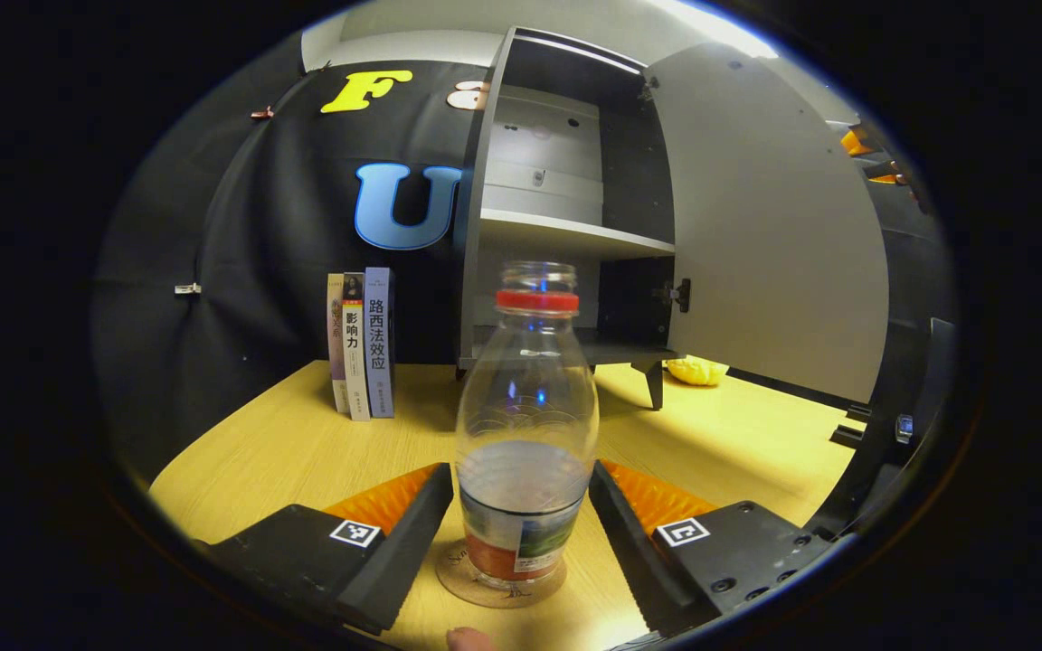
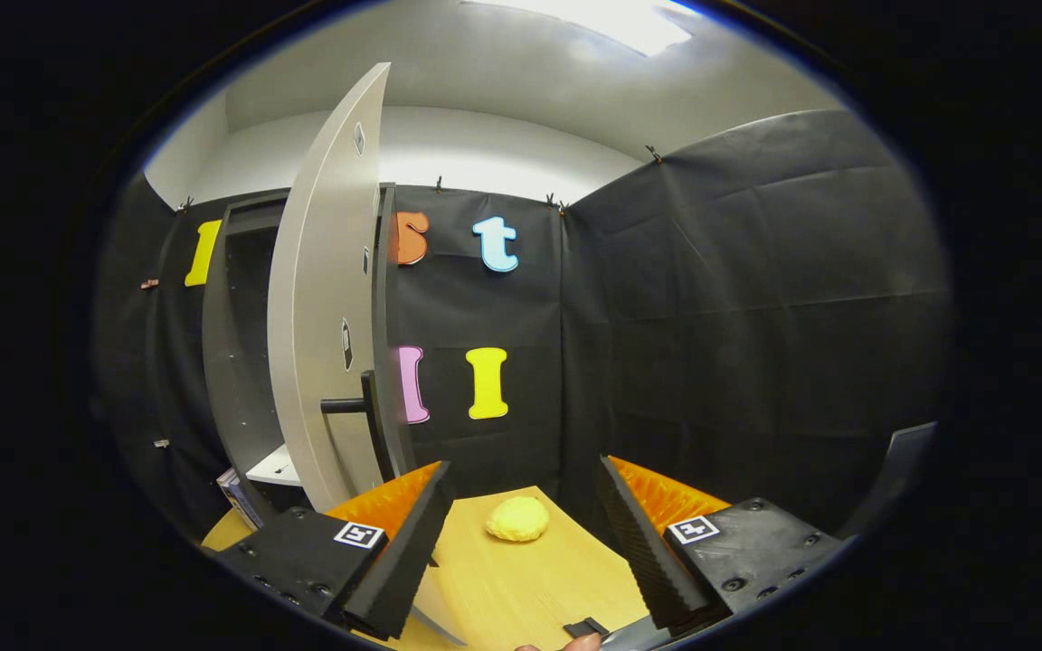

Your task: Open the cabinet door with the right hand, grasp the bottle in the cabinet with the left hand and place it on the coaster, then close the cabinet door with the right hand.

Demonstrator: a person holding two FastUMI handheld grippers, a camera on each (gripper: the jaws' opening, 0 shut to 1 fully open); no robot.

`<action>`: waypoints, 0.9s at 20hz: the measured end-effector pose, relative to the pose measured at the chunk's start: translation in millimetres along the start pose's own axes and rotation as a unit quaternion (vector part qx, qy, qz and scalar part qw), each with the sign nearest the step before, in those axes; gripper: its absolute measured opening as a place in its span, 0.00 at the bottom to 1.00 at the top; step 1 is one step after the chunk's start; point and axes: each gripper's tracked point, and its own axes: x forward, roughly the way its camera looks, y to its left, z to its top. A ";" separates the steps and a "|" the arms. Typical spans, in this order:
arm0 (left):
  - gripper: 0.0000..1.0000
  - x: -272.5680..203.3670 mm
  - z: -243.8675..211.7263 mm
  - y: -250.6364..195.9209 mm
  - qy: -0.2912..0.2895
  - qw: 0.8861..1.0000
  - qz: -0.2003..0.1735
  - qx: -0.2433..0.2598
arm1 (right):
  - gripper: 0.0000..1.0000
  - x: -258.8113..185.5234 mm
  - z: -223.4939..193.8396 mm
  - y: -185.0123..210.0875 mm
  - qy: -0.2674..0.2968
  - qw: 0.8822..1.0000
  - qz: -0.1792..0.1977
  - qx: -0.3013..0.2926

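Note:
A clear bottle with a red cap ring and a little liquid stands upright on the round coaster on the wooden table. My left gripper holds it, both fingertips pressing against its sides. Behind it the cabinet is open, with its grey door swung out to the right. My right gripper is open with nothing between its fingers. It sits just right of the door's edge, below the dark handle.
Three books stand upright left of the cabinet. A yellow lump lies on the table beyond the right gripper, and it is also visible under the door. Black cloth walls close in the back and right.

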 end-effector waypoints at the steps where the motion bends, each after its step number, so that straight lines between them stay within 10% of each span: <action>1: 0.95 -1.2 4.8 0.9 0.000 1.000 0.003 0.000 | 0.98 0.0 -0.7 0.5 -0.001 1.000 0.000 -0.003; 18: 0.95 -43.5 250.8 -3.7 -0.092 0.993 0.071 0.005 | 0.98 0.0 -5.1 1.2 0.022 1.000 0.008 -0.010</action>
